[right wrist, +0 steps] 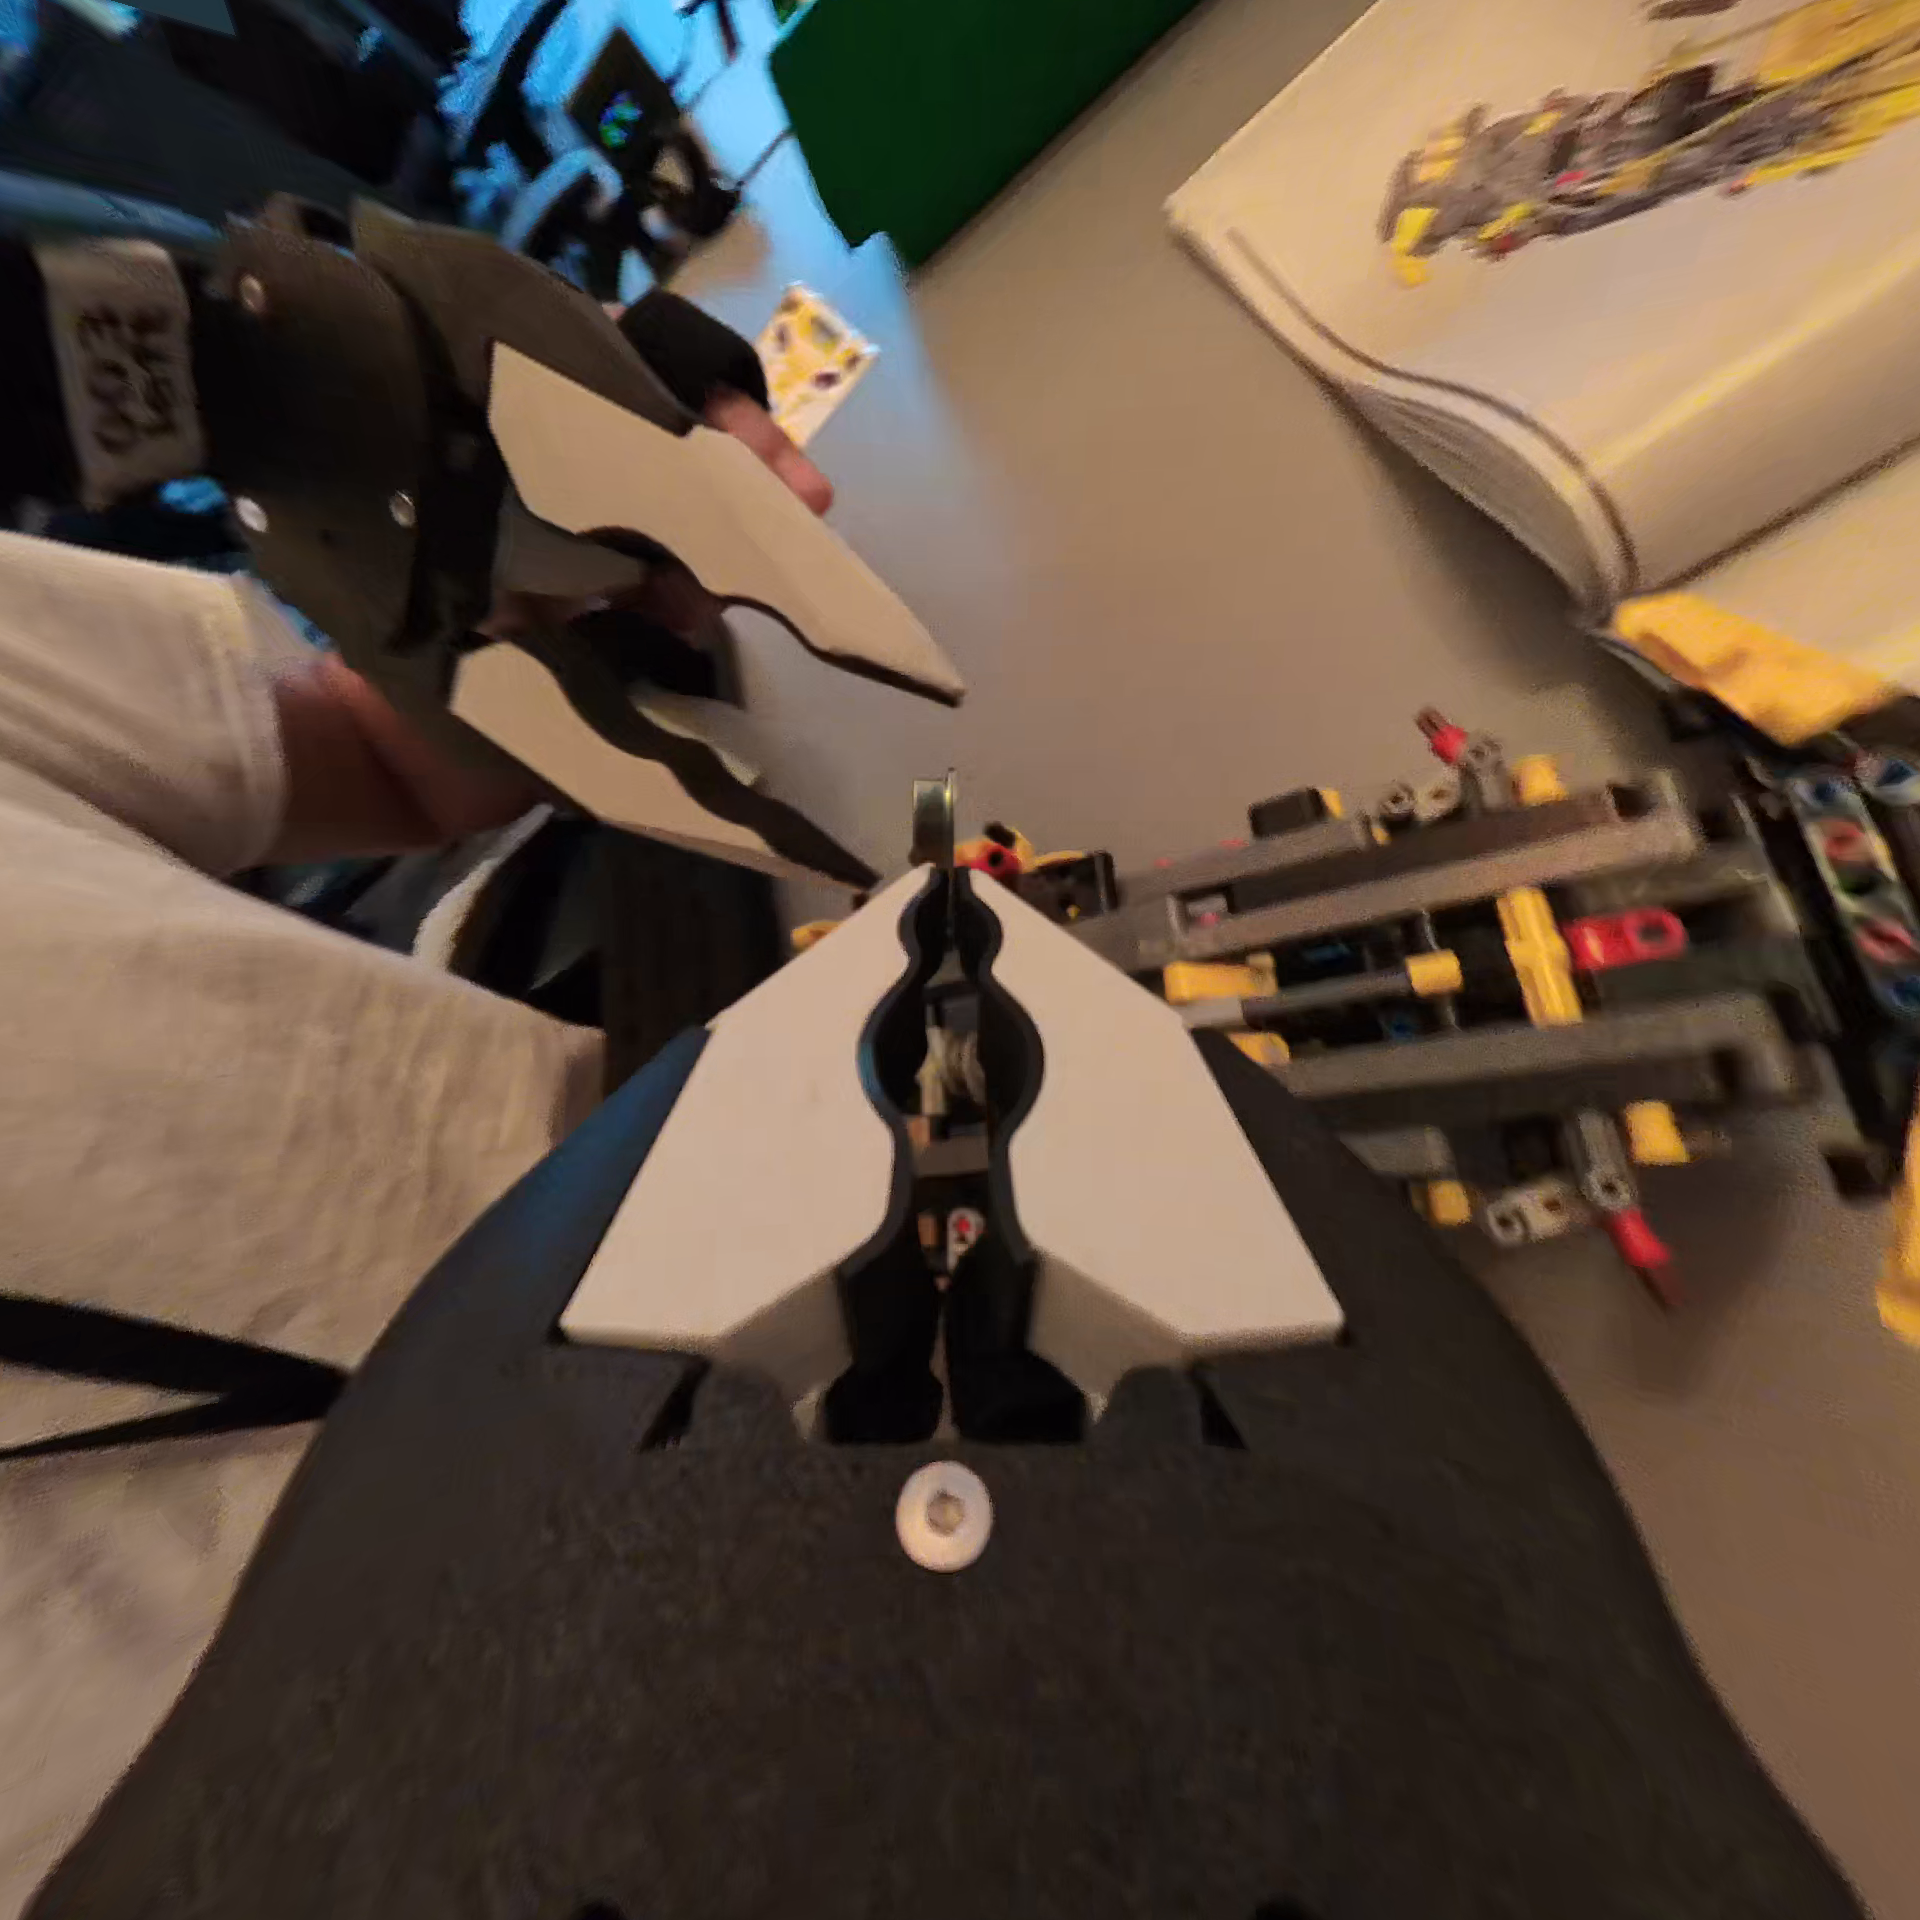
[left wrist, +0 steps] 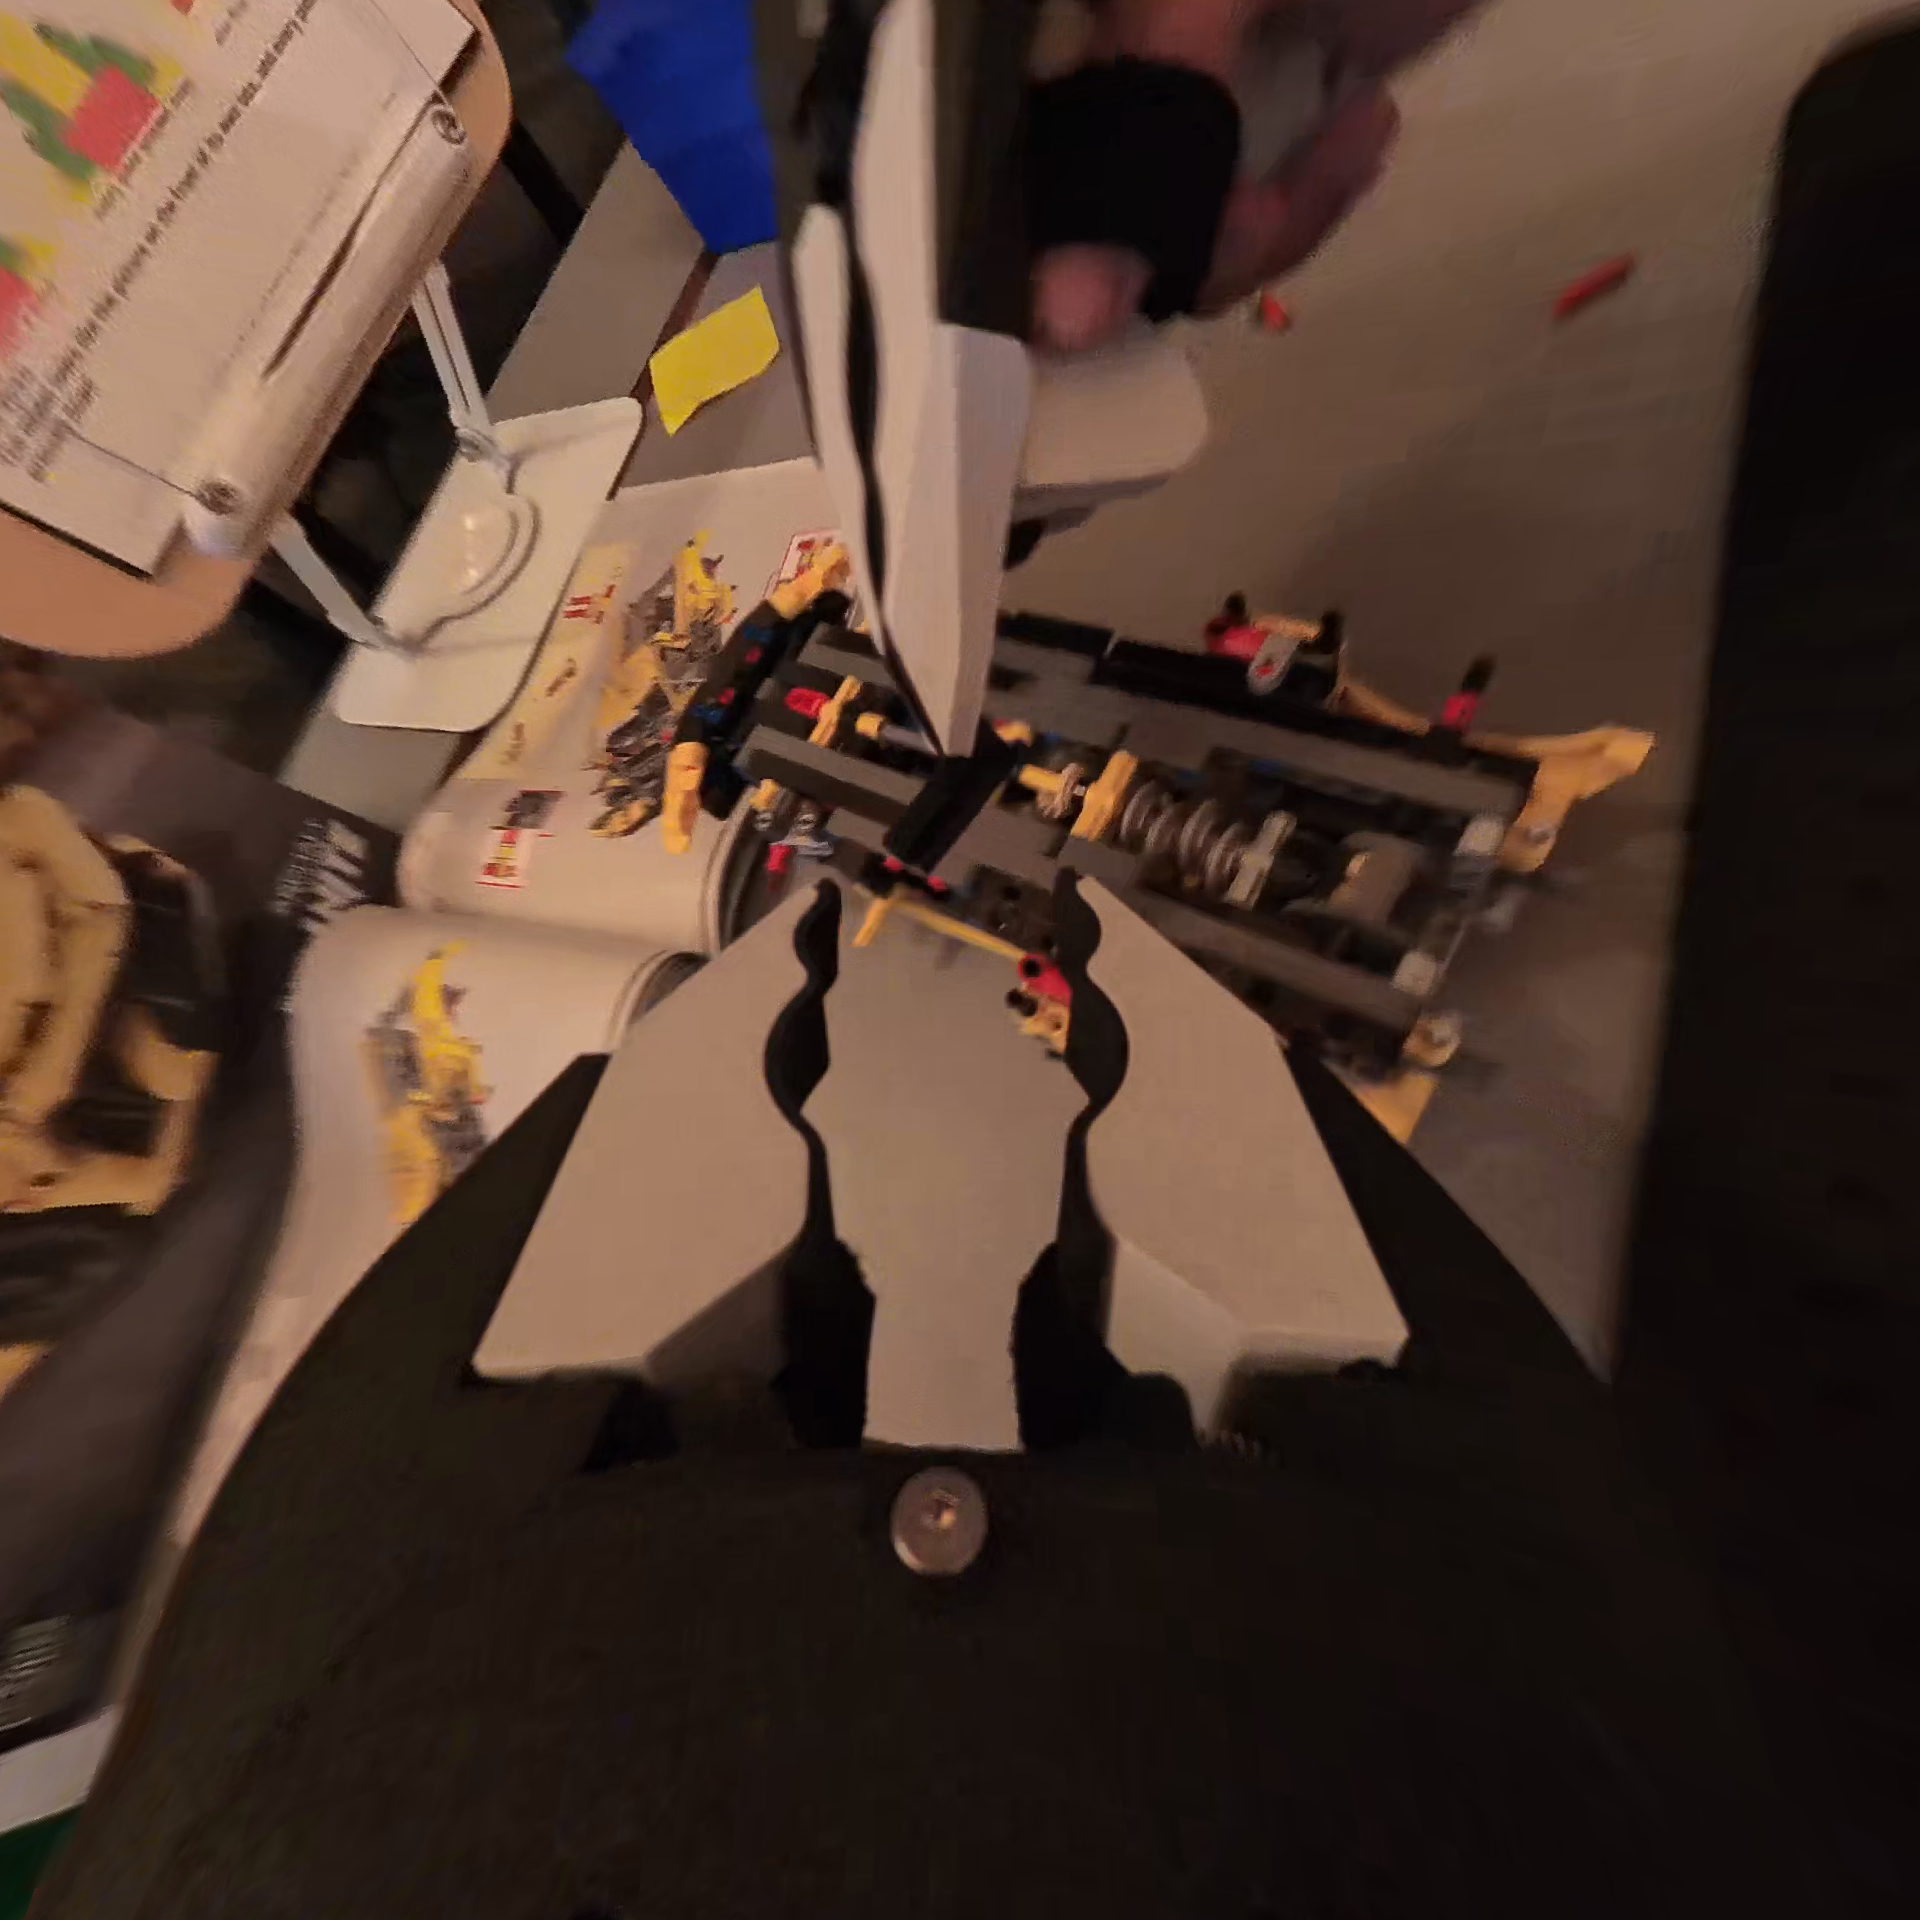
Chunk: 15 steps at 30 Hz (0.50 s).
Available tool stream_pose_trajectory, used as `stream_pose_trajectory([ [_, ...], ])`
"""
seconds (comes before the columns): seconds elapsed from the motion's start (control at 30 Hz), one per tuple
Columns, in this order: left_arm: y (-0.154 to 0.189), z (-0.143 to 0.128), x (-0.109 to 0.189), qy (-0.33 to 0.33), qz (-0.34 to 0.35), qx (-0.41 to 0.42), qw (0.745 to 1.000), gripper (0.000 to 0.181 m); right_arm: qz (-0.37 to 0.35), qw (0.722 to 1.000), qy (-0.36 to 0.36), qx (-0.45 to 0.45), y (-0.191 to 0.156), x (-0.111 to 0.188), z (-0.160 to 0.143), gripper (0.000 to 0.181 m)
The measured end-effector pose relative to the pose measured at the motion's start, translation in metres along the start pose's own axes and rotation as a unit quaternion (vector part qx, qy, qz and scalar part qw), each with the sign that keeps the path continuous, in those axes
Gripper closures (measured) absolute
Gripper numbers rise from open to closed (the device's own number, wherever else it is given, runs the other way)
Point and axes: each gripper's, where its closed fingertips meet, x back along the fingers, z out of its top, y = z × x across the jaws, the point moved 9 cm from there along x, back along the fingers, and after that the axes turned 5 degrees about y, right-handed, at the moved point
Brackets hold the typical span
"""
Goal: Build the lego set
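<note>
On a smooth pale grey table (left wrist: pixel 1455 436) lies a half-built lego model (left wrist: pixel 1195 810), a long frame of dark grey plastic beams with yellow connectors, red pins and a coiled metal spring. The left gripper (left wrist: pixel 945 914), with flat grey fingers and wavy black inner edges, hangs spread wide and empty just beside the frame's near side. The right gripper (right wrist: pixel 948 883) is pressed together on a thin flat metallic disc (right wrist: pixel 935 816), held on edge above the frame's end. Beside the model an open instruction booklet (right wrist: pixel 1558 343) shows glossy pictures of a yellow vehicle; its print is too blurred to make out. A yellow paper note (left wrist: pixel 715 358) lies toward the table's far edge.
</note>
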Motion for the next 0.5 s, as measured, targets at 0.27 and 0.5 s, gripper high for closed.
stream_pose_trajectory([
  [0.27, 0.004, 0.005, 0.007, -0.036, 0.052, -0.243, 0.968, 0.168, 0.068, 0.992, -0.098, -0.029, 0.013, -0.025, 0.021, 0.181],
  [0.5, 0.007, -0.004, 0.003, -0.058, 0.021, -0.220, 0.974, 0.169, 0.076, 0.990, -0.107, -0.046, 0.024, -0.033, 0.020, 0.181],
])
